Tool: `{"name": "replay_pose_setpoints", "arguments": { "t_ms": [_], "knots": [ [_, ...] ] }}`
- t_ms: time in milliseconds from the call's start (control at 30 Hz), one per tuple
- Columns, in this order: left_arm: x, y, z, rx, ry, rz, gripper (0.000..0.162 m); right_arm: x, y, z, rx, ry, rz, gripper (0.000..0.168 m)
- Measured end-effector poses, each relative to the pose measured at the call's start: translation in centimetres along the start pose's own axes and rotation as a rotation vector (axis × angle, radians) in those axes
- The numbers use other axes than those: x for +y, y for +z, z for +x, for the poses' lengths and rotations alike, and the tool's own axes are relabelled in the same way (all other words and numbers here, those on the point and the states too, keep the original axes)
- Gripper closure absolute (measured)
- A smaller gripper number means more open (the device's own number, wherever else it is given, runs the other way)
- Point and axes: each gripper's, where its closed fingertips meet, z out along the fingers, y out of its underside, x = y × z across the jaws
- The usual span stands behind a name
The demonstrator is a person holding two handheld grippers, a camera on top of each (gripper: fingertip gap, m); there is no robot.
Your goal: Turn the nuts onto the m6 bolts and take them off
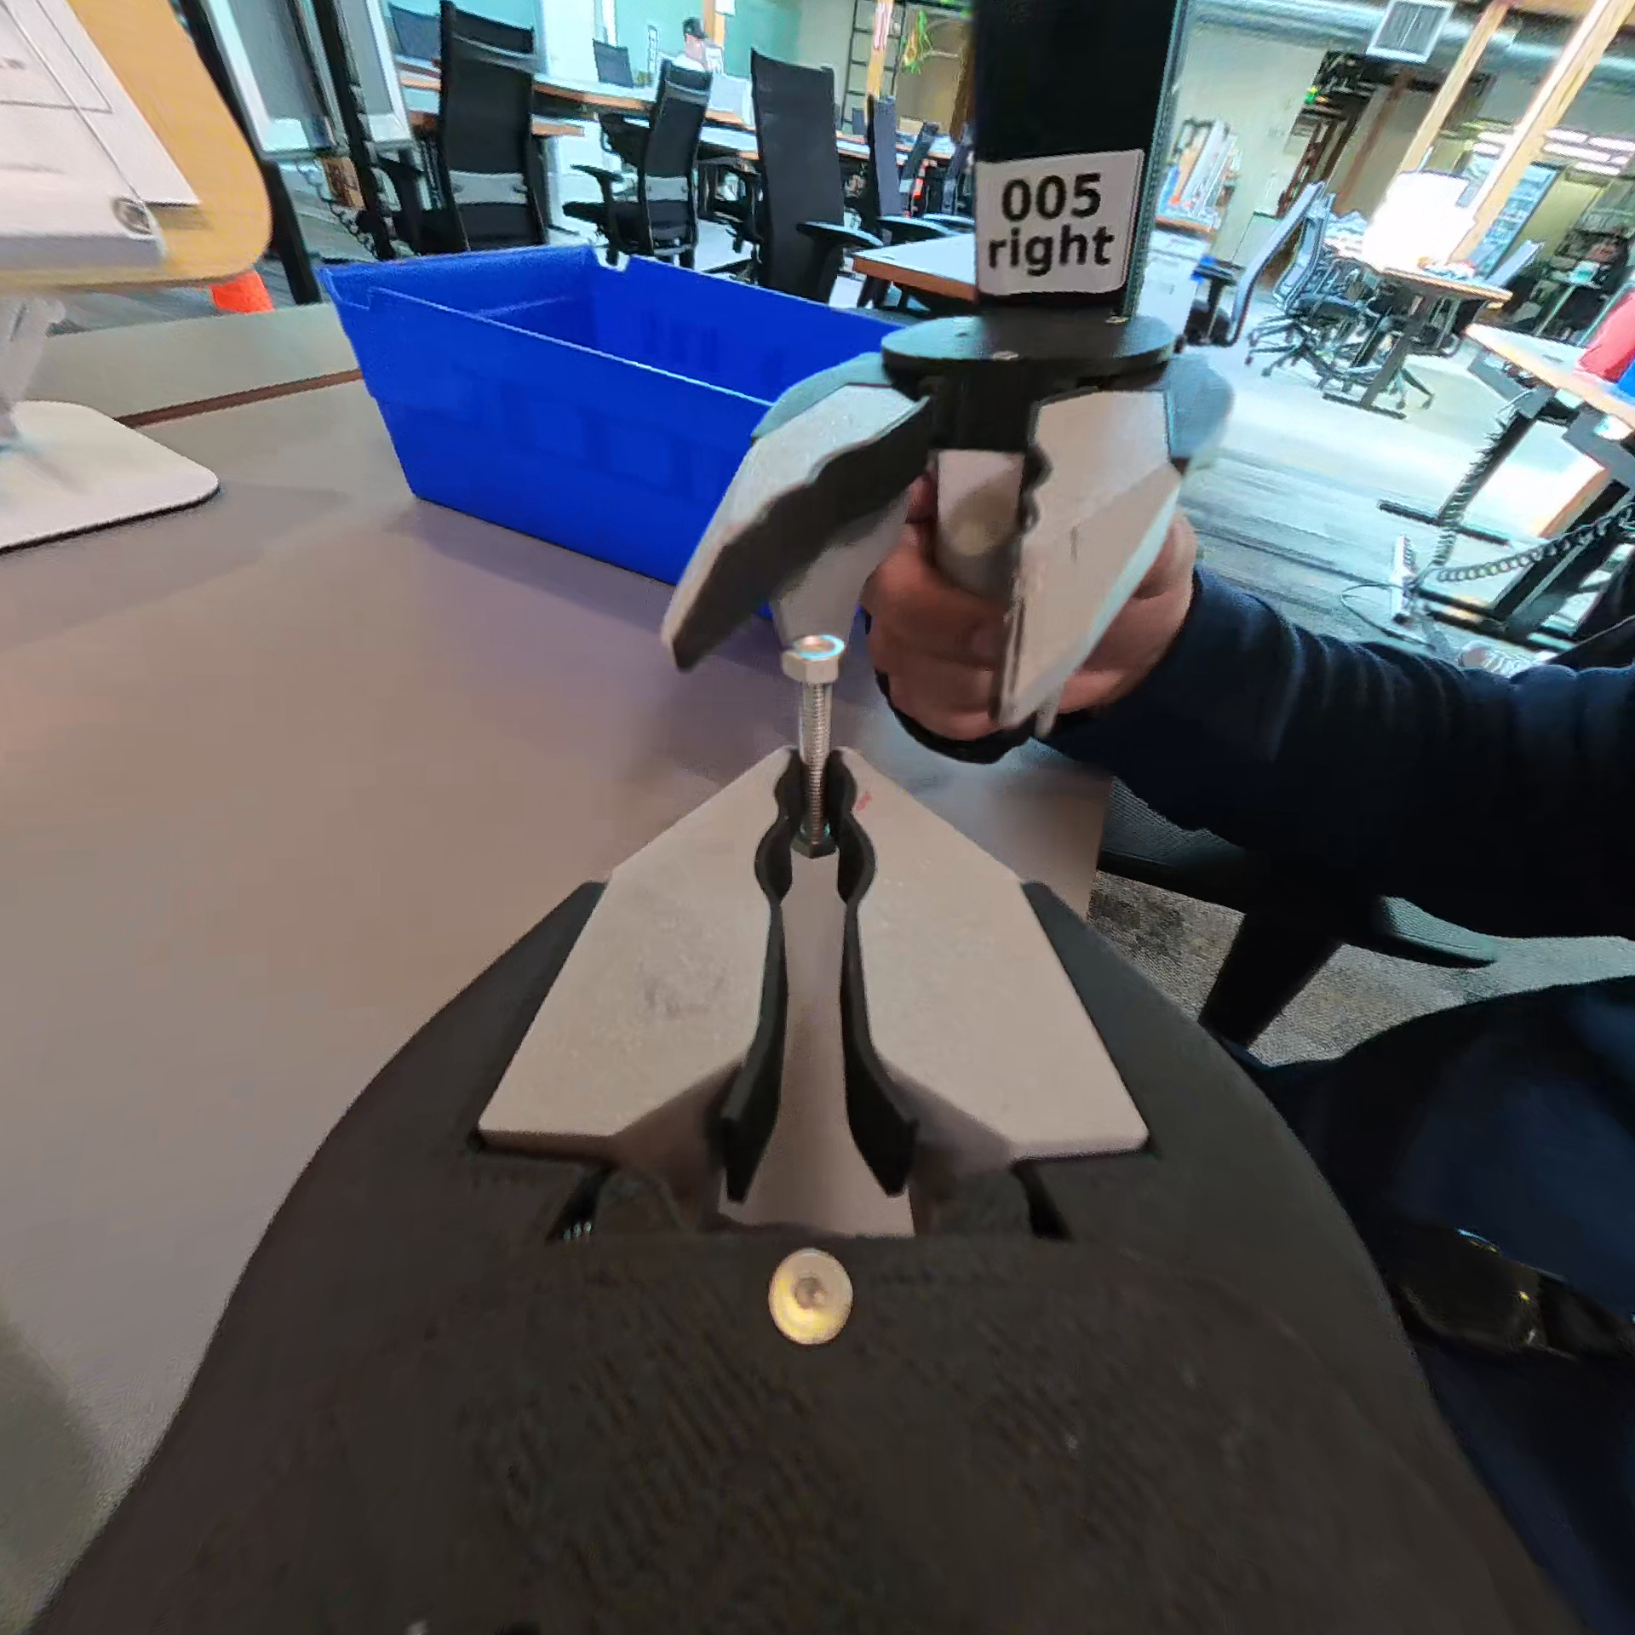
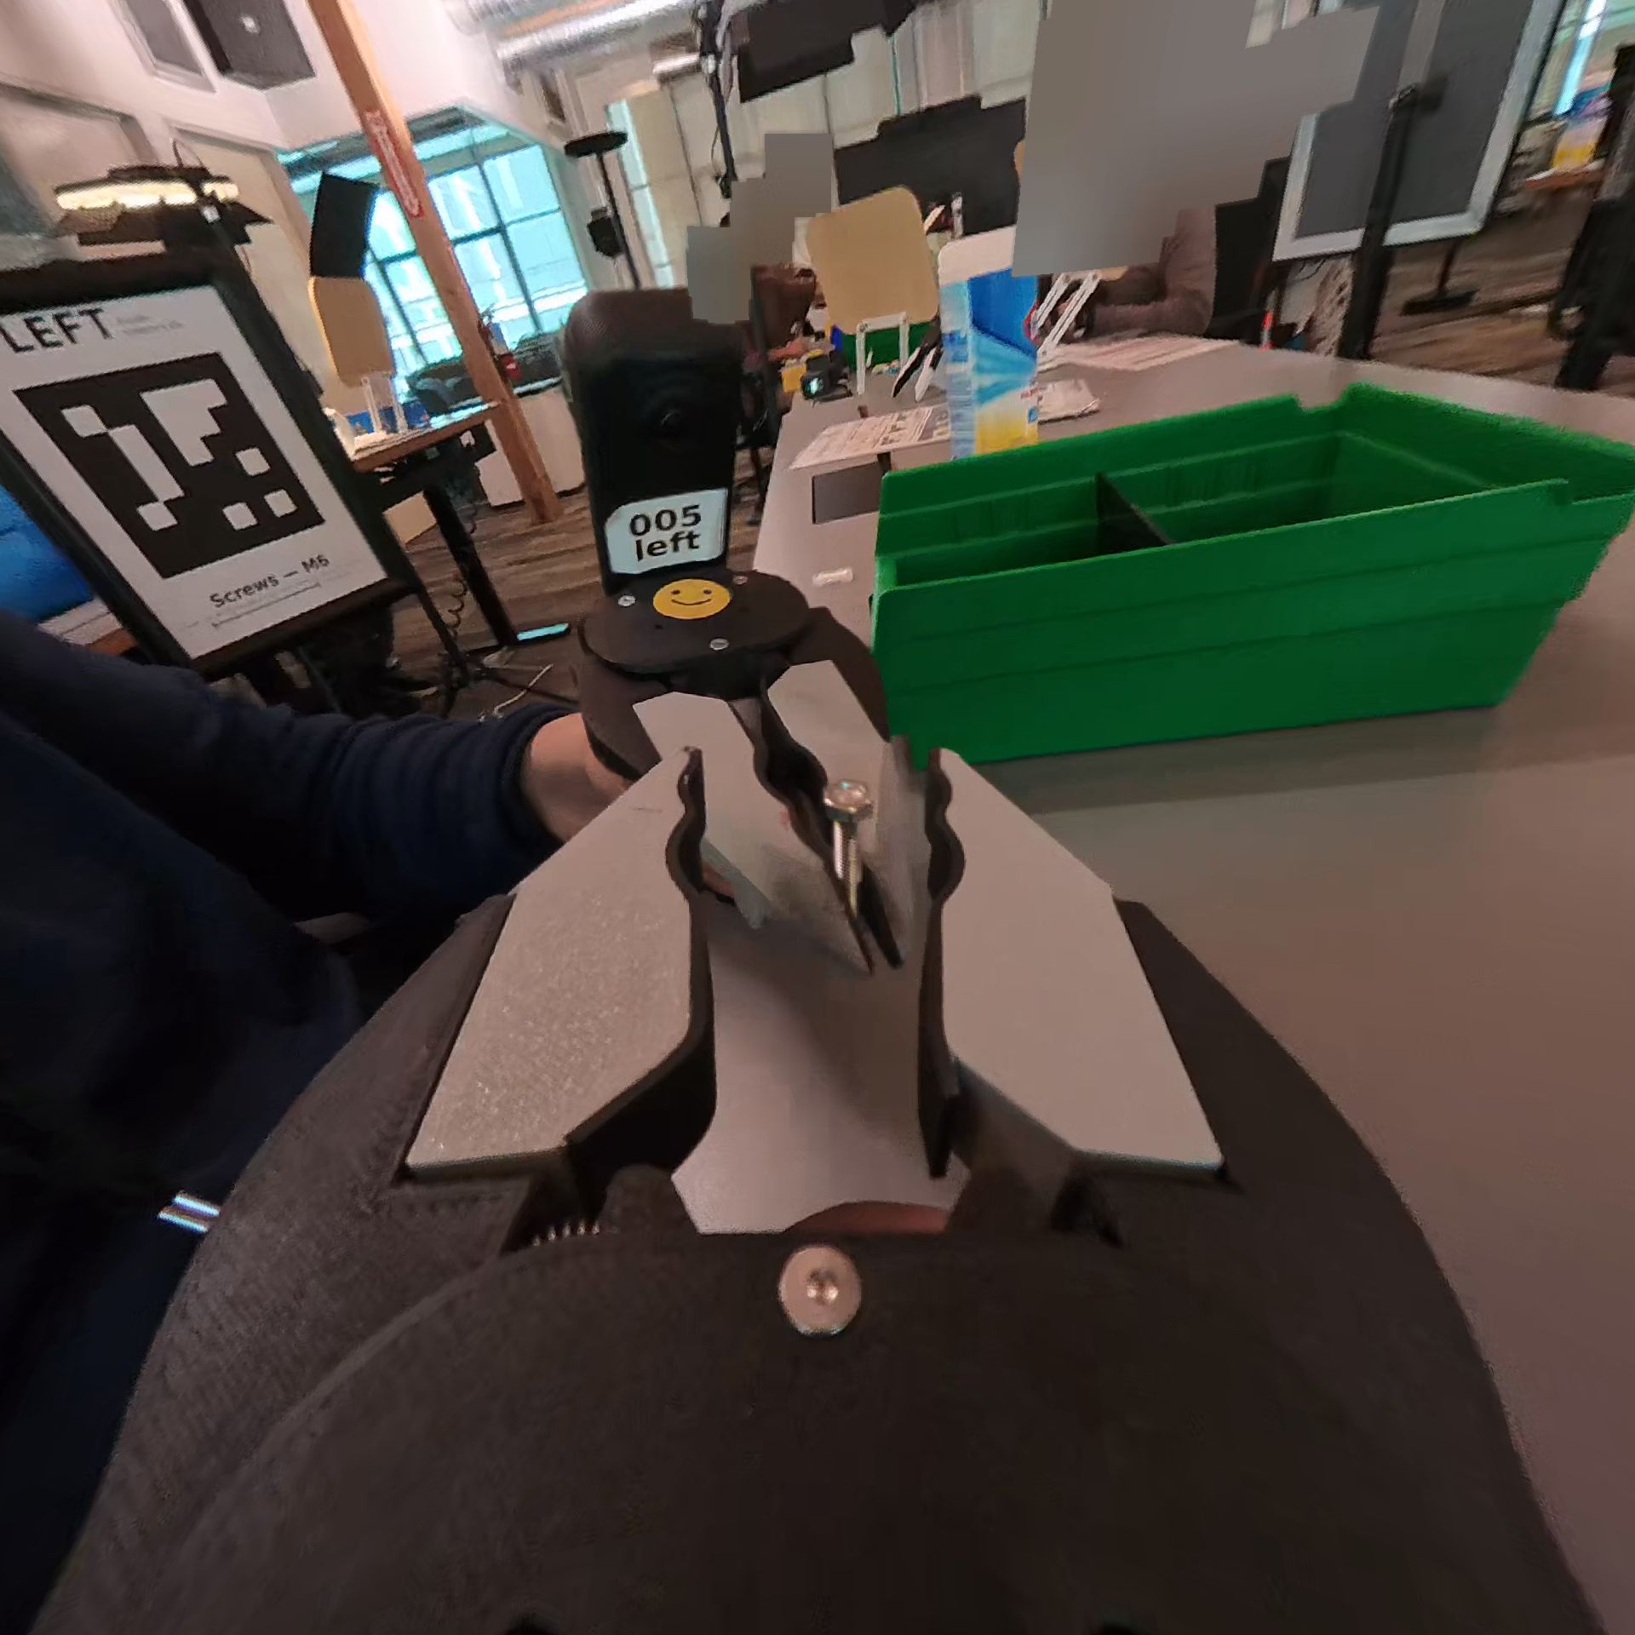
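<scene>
Bolt (image 1: 814,734) clamped upright in the left gripper (image 1: 812,814), right gripper (image 2: 809,849) spread around its head, must close and twist next.

Left gripper's fingers (image 2: 801,849) hide the bolt's (image 2: 845,840) lower threads.

Shiny threaded metal bolt (image 1: 814,734) and nut (image 1: 810,842) — glossy blue plastic bin (image 1: 566,416), smooth matt grey tabletop (image 1: 310,690).

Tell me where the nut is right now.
In the left wrist view the nut sits low on the bolt, pinched in the left claw; the open right claw hovers at the bolt's head, before the blue bin.
</scene>
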Motion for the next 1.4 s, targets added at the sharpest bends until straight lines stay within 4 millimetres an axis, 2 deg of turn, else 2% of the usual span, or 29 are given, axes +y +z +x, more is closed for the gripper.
{"name": "replay_pose_setpoints", "arguments": {
  "t_ms": [33,100,167,267,367,433,467,533,567,600,700,800,867,933,1000,1033,1100,1167,1233,1300,1333,1367,1400],
  "knots": [
    [0.1,0.1,-0.3,-0.018,0.002,-0.002,0.159,0.3,0.3,-0.3,-0.017,-0.004,-0.014,0.128],
    [0.2,-0.4,-1.8,-0.081,-0.011,0.006,0.159,0.5,0.2,0.1,0.016,-0.006,-0.035,0.122],
    [-0.3,-1.4,-3.2,-0.102,-0.079,0.053,0.160,0.1,-0.7,-0.3,-0.030,0.011,-0.016,0.148],
    [-0.3,-1.7,-3.3,-0.085,-0.079,0.048,0.159,-1.1,-1.4,0.6,-0.007,0.058,0.065,0.133],
    [0.3,-0.5,-1.8,-0.051,-0.036,0.009,0.159,-0.5,-0.4,1.5,0.034,0.073,0.033,0.122],
    [0.7,0.0,-1.4,-0.045,-0.020,-0.005,0.159,0.6,0.5,1.2,0.022,0.070,-0.020,0.123],
    [0.7,0.0,-1.6,-0.053,-0.022,-0.003,0.159,1.0,0.8,0.9,0.012,0.064,-0.044,0.127],
    [0.5,-0.7,-2.6,-0.086,-0.036,0.013,0.159,1.1,0.5,0.9,0.022,0.049,-0.058,0.126],
    [0.3,-1.2,-3.6,-0.123,-0.050,0.022,0.159,0.8,0.0,0.5,-0.005,0.042,-0.045,0.144],
    [0.3,-1.7,-4.4,-0.147,-0.072,0.027,0.159,0.0,-0.5,0.1,-0.033,0.047,-0.008,0.150],
    [0.3,-2.0,-4.6,-0.115,-0.100,0.034,0.159,-1.2,-1.4,1.3,0.019,0.075,0.053,0.137],
    [0.8,-0.9,-3.4,-0.094,-0.059,-0.002,0.159,0.1,-0.2,2.8,0.099,0.079,-0.009,0.131],
    [1.0,-0.5,-3.1,-0.094,-0.035,-0.021,0.159,1.2,0.9,2.7,0.088,0.074,-0.061,0.129],
    [0.8,-0.9,-3.8,-0.130,-0.033,-0.013,0.159,1.8,1.3,1.9,0.051,0.077,-0.094,0.131],
    [0.8,-1.8,-5.2,-0.184,-0.053,-0.011,0.159,1.2,0.7,0.7,-0.015,0.065,-0.075,0.159],
    [0.8,-2.1,-5.6,-0.186,-0.066,-0.004,0.159,0.6,0.2,0.7,-0.018,0.072,-0.041,0.156],
    [0.6,-2.2,-5.0,-0.129,-0.094,0.019,0.160,-0.4,-0.5,1.6,0.030,0.078,0.007,0.146],
    [0.5,-1.8,-4.1,-0.094,-0.089,0.019,0.160,-0.2,-0.4,2.9,0.093,0.085,0.001,0.132],
    [0.7,-1.1,-3.0,-0.066,-0.061,-0.002,0.159,0.5,0.6,3.2,0.104,0.104,-0.026,0.124],
    [0.8,-0.7,-2.4,-0.059,-0.054,-0.010,0.159,1.3,1.6,2.3,0.053,0.110,-0.063,0.125],
    [0.7,-0.8,-2.9,-0.084,-0.059,-0.006,0.159,1.6,1.7,1.7,0.024,0.110,-0.076,0.132],
    [0.6,-1.1,-3.5,-0.114,-0.064,0.000,0.159,1.5,1.7,1.4,0.018,0.111,-0.080,0.123],
    [0.4,-1.6,-4.6,-0.160,-0.079,0.014,0.159,1.4,1.3,1.0,-0.004,0.104,-0.079,0.137]
  ]
}}
